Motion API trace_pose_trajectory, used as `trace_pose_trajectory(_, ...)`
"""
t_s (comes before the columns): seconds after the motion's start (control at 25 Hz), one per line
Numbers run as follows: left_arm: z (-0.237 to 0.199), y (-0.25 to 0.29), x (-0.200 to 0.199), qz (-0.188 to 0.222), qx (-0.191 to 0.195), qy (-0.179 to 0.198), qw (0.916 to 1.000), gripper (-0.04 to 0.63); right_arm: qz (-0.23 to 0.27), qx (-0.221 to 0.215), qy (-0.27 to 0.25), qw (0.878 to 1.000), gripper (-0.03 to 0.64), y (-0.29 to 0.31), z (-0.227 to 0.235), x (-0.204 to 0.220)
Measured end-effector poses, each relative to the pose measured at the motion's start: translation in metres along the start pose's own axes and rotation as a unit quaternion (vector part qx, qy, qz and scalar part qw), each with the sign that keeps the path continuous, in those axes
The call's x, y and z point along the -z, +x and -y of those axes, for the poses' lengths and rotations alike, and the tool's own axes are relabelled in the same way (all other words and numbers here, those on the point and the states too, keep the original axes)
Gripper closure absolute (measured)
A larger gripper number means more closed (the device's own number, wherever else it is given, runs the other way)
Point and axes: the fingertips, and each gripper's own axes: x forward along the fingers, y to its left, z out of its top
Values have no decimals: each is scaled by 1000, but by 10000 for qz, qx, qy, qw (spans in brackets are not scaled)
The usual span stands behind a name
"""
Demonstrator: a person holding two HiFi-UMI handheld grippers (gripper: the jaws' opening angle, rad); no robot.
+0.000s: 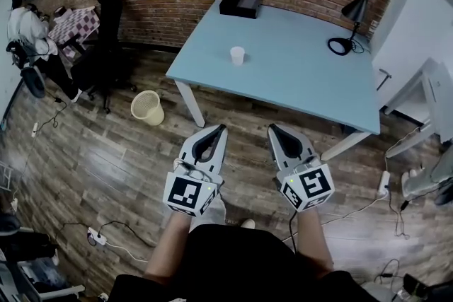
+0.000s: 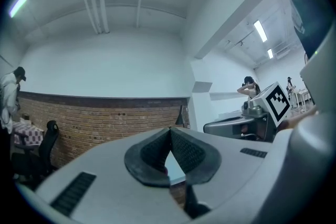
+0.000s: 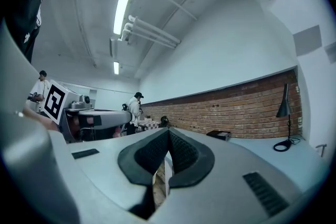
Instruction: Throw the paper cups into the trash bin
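Observation:
A white paper cup [image 1: 237, 56] stands upright near the middle of the light blue table [image 1: 297, 74]. A cream mesh trash bin [image 1: 147, 107] sits on the wooden floor left of the table's near corner. My left gripper [image 1: 221, 128] and right gripper [image 1: 272, 128] hang side by side over the floor, short of the table's front edge, both pointing toward it. Each one is shut with nothing between its jaws, as the left gripper [image 2: 169, 131] and right gripper [image 3: 168, 131] views also show. The cup is well beyond both.
A black box [image 1: 241, 6] lies at the table's far edge and a black desk lamp [image 1: 352, 23] at its right end. A black office chair [image 1: 106, 46] and a person [image 1: 28, 28] are at the far left. Cables and a power strip [image 1: 95, 237] lie on the floor.

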Motion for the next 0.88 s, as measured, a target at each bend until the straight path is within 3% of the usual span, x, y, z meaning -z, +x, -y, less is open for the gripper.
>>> trace_pose_trajectory(0.72, -131, 73, 16, -134, 157, -260, 9994, 592, -143, 215, -149, 9996, 612, 141, 26, -8)
trace_pose_trajectory(0.88, -168, 82, 26, -259, 81, -496, 9984, 592, -210, 294, -155, 9992, 612, 170, 27, -6)
